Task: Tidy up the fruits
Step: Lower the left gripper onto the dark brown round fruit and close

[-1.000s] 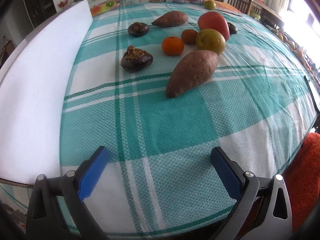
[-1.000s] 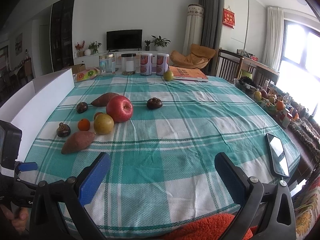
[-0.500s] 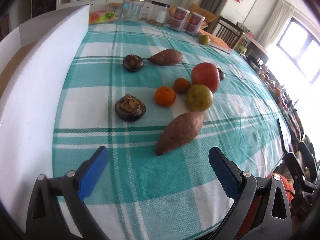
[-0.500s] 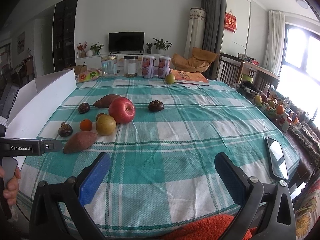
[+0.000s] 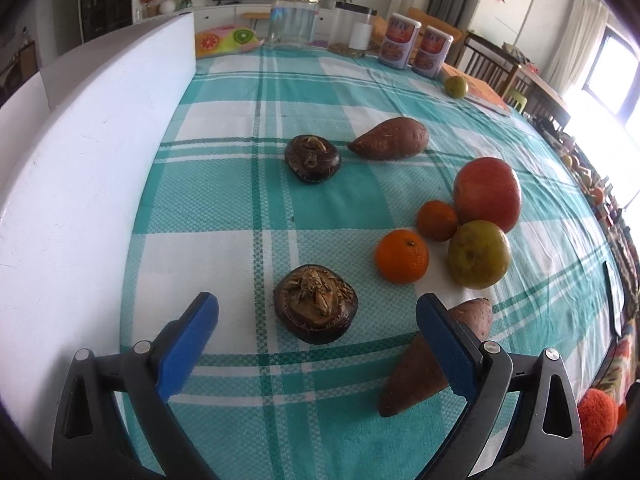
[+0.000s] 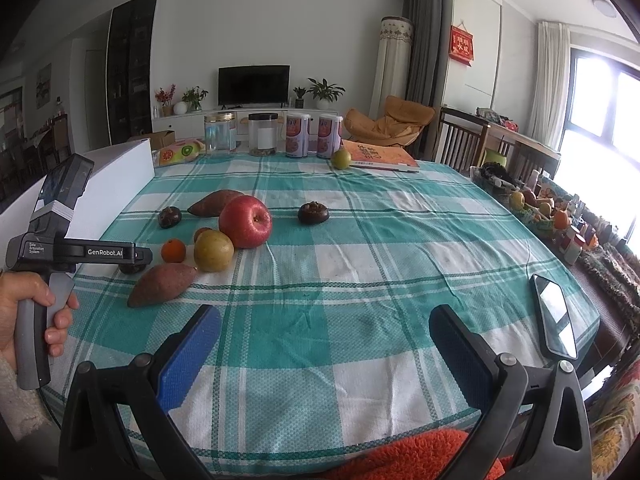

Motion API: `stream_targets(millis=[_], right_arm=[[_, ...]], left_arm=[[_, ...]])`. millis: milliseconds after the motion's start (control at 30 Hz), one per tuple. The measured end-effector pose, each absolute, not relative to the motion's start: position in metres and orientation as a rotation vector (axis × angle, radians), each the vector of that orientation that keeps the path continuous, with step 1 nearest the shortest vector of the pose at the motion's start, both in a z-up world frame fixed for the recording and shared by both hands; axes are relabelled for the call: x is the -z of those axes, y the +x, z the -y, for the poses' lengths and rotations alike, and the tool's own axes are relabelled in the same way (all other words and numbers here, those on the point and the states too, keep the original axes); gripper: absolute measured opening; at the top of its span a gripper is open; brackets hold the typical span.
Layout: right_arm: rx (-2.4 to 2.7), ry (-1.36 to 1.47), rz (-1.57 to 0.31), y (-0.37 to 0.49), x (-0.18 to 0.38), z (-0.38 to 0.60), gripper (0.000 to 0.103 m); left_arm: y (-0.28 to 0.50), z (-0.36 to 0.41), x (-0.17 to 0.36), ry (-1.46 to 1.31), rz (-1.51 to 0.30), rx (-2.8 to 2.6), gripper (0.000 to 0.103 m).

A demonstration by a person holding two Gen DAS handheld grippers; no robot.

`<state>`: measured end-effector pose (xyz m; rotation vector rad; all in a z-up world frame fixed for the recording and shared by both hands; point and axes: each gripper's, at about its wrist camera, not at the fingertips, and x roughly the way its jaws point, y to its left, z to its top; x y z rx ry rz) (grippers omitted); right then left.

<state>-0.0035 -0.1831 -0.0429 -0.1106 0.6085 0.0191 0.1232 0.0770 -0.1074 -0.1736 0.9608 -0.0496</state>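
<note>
Teal-and-white checked tablecloth (image 5: 256,216) fills both views, and the left gripper (image 5: 316,320) hangs wide open over it, jaws empty, a dark water chestnut (image 5: 315,309) sitting right between the blue pads. Its right pad overlaps the near sweet potato (image 5: 424,368). Only the right wrist view shows the hand (image 6: 28,300) on the left tool's grey handle, a phone (image 6: 554,316) lying near the table's right edge, and a third chestnut (image 6: 313,213) out alone past the apple (image 6: 245,222). The right gripper (image 6: 324,350) is also spread wide, holding nothing, low over the near edge of the table.

Half a second ago the left gripper sat further back with the chestnut well ahead of it; now it has pushed in and the chestnut is framed by the jaws. The right gripper has hardly shifted.

Near sweet potato: long axis runs diagonally, its pointed end toward the left camera, its blunt end up and right toward the pear (image 5: 478,254). Far sweet potato (image 5: 389,138) lies almost crosswise, tip pointing left at the second chestnut (image 5: 313,158). Two tangerines, one (image 5: 402,256) near and one (image 5: 437,221) behind, nestle beside pear and apple.
</note>
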Motion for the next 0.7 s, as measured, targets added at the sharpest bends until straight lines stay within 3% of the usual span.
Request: stream_targets(millis=[167, 233, 267, 467, 567, 700], right_arm=[[-0.022, -0.102, -0.613, -0.002, 0.043, 0.185, 0.103], [-0.023, -0.099, -0.614, -0.002, 0.044, 0.186, 0.103], [-0.023, -0.098, -0.613, -0.003, 0.043, 0.186, 0.103], [-0.024, -0.096, -0.622, -0.001, 0.044, 0.186, 0.103], [-0.023, -0.098, -0.624, 0.000, 0.045, 0.185, 0.103], [-0.023, -0.101, -0.625, 0.000, 0.045, 0.184, 0.103]], left_arm=[[0.127, -0.074, 0.115, -0.140, -0.981, 0.051, 0.096], [0.127, -0.071, 0.118, -0.093, -0.981, 0.030, 0.073], [0.127, -0.069, 0.118, -0.064, -0.980, 0.023, 0.069], [0.128, -0.068, 0.118, -0.023, -0.974, 0.012, 0.063], [0.127, -0.064, 0.117, 0.006, -0.964, 0.018, 0.047], [0.127, -0.062, 0.117, 0.022, -0.962, 0.012, 0.047]])
